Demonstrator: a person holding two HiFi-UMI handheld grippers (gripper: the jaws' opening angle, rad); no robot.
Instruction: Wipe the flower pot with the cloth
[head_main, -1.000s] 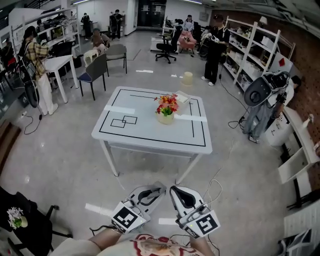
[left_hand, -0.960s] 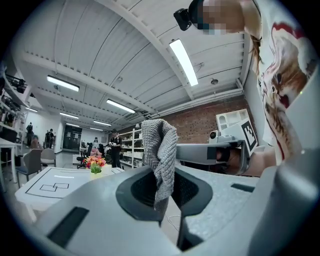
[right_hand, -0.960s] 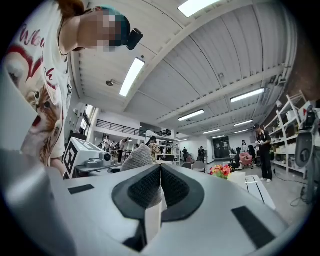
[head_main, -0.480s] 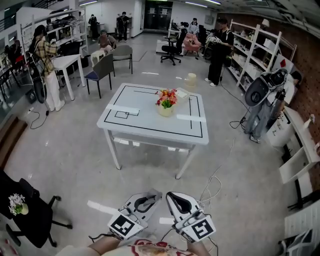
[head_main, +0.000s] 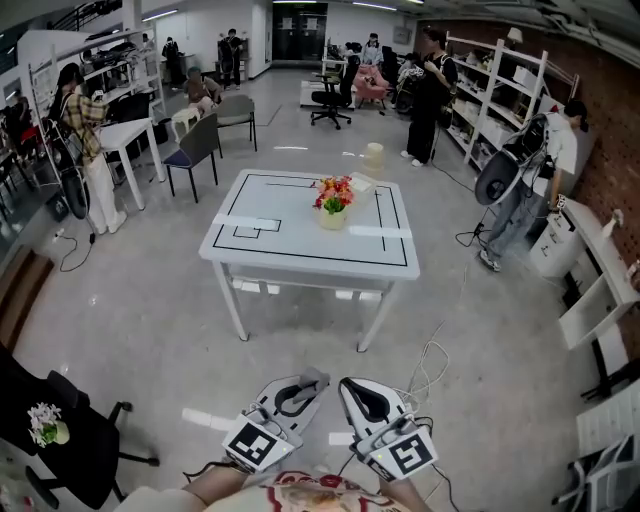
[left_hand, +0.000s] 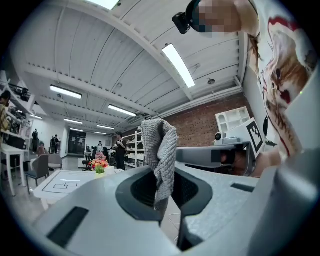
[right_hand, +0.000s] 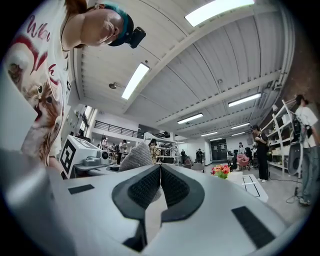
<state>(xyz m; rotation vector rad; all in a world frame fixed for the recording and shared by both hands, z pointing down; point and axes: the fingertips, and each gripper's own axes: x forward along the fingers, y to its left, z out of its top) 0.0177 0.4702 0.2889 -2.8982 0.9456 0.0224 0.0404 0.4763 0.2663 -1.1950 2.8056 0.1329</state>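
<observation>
Left tool (left_hand: 162, 186): jaws clamped on the grey cloth (left_hand: 159, 142), which sticks out beyond the tips. Right tool (right_hand: 160, 172): jaws together, nothing between them. Flower pot (head_main: 333, 216): stands near the centre of the white table (head_main: 290, 262), far ahead, well apart from both tools.

left gripper (head_main: 308, 381): jaws clamped on cloth (left_hand: 159, 150) | right gripper (head_main: 352, 385): jaws together, empty | side by side

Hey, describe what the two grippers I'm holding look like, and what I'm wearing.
The left gripper and right gripper are alike: pale grey rounded shells, with black ribbed pads lining the fingers. Each carries a white cube printed with black square markers. You're wearing a white shirt with a cat print.
</observation>
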